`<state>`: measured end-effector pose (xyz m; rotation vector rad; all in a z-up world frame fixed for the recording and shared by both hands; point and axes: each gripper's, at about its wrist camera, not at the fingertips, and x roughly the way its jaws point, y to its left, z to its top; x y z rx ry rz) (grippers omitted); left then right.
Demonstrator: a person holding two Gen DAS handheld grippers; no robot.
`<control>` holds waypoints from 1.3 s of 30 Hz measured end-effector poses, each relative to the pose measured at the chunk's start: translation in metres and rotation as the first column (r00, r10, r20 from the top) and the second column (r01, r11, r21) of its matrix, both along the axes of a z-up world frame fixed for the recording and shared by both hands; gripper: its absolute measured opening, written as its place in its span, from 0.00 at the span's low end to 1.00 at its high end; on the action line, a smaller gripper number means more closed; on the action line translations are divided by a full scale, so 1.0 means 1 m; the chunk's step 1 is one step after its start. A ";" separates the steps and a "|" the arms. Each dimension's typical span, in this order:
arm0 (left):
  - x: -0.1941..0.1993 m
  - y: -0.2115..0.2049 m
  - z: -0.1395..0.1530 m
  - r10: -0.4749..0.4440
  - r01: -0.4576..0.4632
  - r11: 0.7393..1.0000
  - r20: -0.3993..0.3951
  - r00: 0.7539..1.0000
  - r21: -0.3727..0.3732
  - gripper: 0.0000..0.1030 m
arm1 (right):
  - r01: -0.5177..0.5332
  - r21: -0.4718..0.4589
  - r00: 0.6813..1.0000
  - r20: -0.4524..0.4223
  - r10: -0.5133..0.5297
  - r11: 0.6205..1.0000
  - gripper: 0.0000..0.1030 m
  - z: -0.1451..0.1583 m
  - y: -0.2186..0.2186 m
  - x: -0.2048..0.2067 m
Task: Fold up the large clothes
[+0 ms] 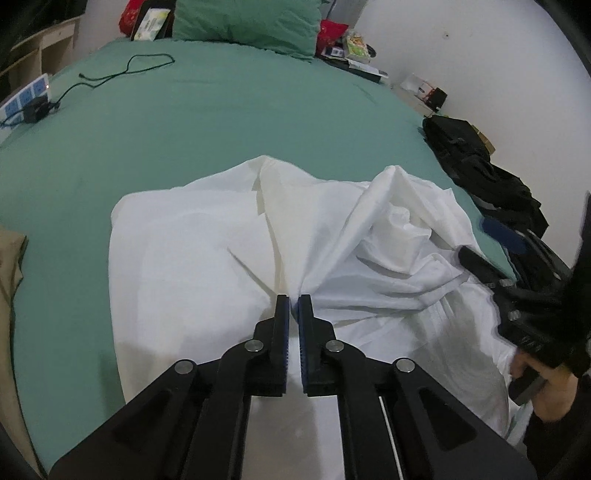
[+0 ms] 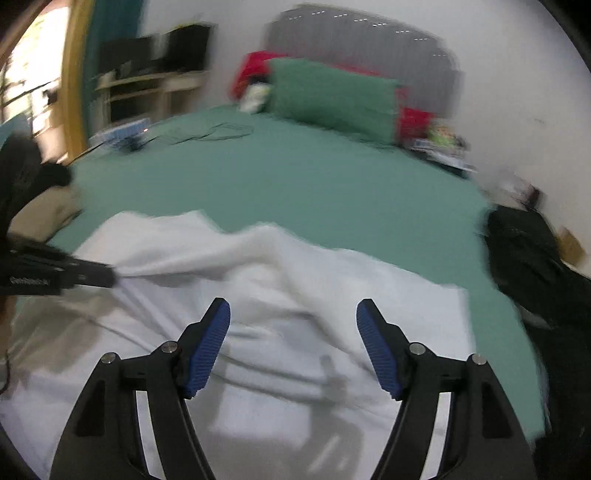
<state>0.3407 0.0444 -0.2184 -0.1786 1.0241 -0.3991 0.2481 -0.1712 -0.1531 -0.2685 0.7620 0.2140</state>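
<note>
The left gripper (image 1: 294, 301) pinches a fold of the soft, wrinkled white cloth (image 1: 192, 251); the right gripper (image 2: 293, 314) stands wide open, empty, above it on the green bed (image 1: 221, 110), beside black clothes (image 1: 480, 166).

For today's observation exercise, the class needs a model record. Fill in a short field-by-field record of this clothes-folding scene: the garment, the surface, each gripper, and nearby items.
garment: crumpled white cloth garment, spread partly flat, bunched on its right side
surface: bed with green fitted sheet
left gripper: jaws shut on a pinched fold of the garment
right gripper: jaws open, above the garment, holding nothing
pillow: green fabric pillow at the head of the bed
cable: thin black cable lying on the sheet
dark clothes: black pile at the bed's right edge
image quality: right wrist view blurred
</note>
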 end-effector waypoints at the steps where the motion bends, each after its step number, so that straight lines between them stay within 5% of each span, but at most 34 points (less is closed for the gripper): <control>1: 0.000 0.002 -0.001 0.005 -0.005 1.000 -0.003 1.000 -0.003 0.13 | -0.029 -0.004 0.999 -0.025 0.029 1.000 0.68 -0.006 0.009 0.008; 3: 0.003 0.002 0.000 0.018 -0.018 1.000 0.001 1.000 0.002 0.22 | -0.047 -0.004 0.995 -0.090 0.047 0.999 0.60 -0.023 0.018 0.026; 6: 0.006 0.001 0.005 0.027 -0.029 0.998 0.031 0.999 0.054 0.27 | -0.049 -0.013 0.978 -0.203 0.045 0.999 0.04 -0.048 0.022 0.042; 7: 0.007 0.002 0.007 0.028 -0.031 0.998 0.039 0.999 0.060 0.27 | -0.046 -0.013 0.975 -0.216 0.042 0.999 0.03 -0.051 0.022 0.040; 14: 0.014 0.004 0.013 0.048 -0.047 0.999 0.043 0.998 -0.013 0.27 | -0.097 -0.041 0.983 -0.162 0.089 0.994 0.03 -0.018 0.005 -0.009; 22: 0.013 -0.010 0.006 0.024 -0.024 1.000 0.022 0.999 -0.006 0.27 | -0.173 -0.041 0.946 -0.286 0.154 0.984 0.04 -0.041 0.027 -0.032; 27: 0.019 -0.018 0.000 0.020 -0.020 1.000 0.009 1.000 0.003 0.27 | -0.163 -0.021 0.948 -0.281 0.151 0.986 0.08 -0.037 0.020 -0.038; 29: 0.019 -0.016 0.004 0.030 -0.029 0.999 0.027 0.999 -0.018 0.27 | -0.159 -0.023 0.959 -0.243 0.149 0.987 0.13 -0.027 0.015 -0.035; 31: 0.016 -0.012 0.009 0.044 -0.042 0.998 0.053 0.998 -0.044 0.27 | -0.145 -0.029 0.971 -0.197 0.137 0.989 0.42 -0.013 0.008 -0.028; 33: 0.016 -0.008 0.015 0.063 -0.057 0.996 0.083 0.995 -0.070 0.27 | -0.121 -0.012 0.981 -0.157 0.118 0.993 0.61 -0.003 -0.005 -0.016; 39: 0.027 -0.015 0.011 0.061 -0.057 0.997 0.075 0.995 -0.054 0.27 | 0.015 0.041 0.994 -0.109 -0.011 0.999 0.63 -0.002 -0.040 0.030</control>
